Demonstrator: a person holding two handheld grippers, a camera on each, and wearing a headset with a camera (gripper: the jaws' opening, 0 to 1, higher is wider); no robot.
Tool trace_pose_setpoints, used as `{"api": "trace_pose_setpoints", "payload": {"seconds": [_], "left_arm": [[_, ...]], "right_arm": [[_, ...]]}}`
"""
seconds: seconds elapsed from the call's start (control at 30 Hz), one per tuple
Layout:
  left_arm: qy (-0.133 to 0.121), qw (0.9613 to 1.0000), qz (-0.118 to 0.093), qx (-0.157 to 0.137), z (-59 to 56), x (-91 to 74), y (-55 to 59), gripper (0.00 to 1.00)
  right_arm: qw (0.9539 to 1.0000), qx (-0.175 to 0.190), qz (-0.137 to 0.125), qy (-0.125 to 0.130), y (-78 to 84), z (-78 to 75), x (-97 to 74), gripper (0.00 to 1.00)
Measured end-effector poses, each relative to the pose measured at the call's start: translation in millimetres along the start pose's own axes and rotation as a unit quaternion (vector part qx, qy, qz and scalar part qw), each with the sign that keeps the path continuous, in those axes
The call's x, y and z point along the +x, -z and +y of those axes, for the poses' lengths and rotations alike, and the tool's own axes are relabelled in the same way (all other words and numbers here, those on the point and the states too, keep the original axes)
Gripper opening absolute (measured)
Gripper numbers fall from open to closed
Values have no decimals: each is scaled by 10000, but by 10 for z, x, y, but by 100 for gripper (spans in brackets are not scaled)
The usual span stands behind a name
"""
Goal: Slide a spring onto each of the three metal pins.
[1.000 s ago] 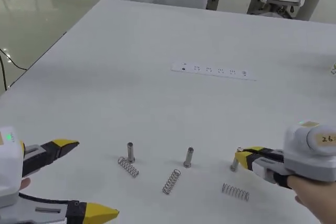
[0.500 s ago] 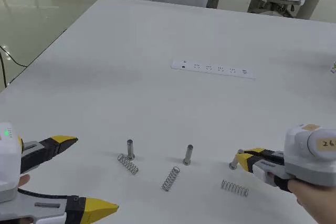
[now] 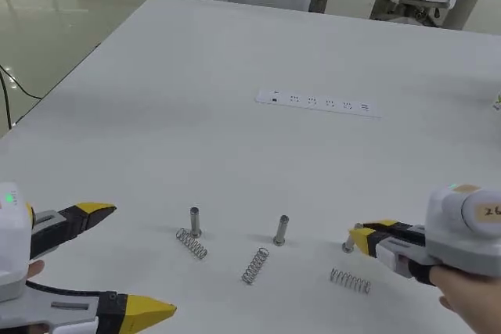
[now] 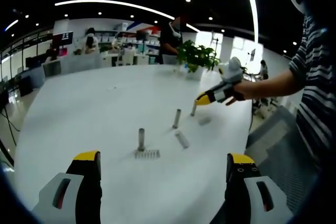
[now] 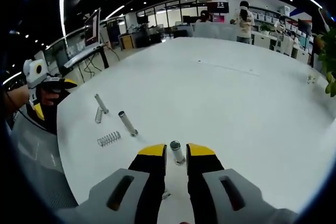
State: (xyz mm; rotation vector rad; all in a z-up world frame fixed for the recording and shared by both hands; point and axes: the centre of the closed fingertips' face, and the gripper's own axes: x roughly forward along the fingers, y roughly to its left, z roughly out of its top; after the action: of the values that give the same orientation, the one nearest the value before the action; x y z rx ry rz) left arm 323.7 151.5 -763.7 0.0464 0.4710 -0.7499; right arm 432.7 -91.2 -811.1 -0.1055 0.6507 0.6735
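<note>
Standing upright in the narrow gap between the yellow tips of the right gripper (image 5: 177,149) is the first pin (image 5: 177,155). The jaws are drawn close on either side of it, but whether they actually pinch it cannot be told. Ahead and to that gripper's left stand the second pin (image 5: 127,123) and, farther on, the third pin (image 5: 101,103), both bare. One spring (image 5: 109,138) lies flat near the second pin, and another spring (image 5: 97,114) lies right by the third pin's foot. In the head view a third spring (image 3: 350,281) lies on the white table (image 3: 235,60) just beside the right gripper, on the person's side of it. The left gripper (image 3: 127,262) hovers well apart from the pins, its jaws spread wide. A power strip (image 3: 319,104) lies far beyond both grippers.
</note>
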Motion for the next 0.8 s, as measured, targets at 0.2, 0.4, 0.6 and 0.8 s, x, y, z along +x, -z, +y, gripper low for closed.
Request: {"api": "trace_pose_setpoints", "payload": {"seconds": [0.2, 0.4, 0.6, 0.8], "left_arm": [[10, 10000, -26, -14, 0, 8, -18, 97], [14, 10000, -40, -29, 5, 17, -24, 97], [24, 10000, -36, -11, 2, 27, -35, 97], [32, 10000, -59, -1, 2, 42, -64, 97]], "right_arm": [[9999, 112, -76, -60, -49, 26, -26, 15], [9996, 211, -167, -84, -95, 33, -67, 19], [9989, 332, -295, -133, -138, 43, -114, 20], [9987, 341, -366, -108, -165, 31, -157, 18]]}}
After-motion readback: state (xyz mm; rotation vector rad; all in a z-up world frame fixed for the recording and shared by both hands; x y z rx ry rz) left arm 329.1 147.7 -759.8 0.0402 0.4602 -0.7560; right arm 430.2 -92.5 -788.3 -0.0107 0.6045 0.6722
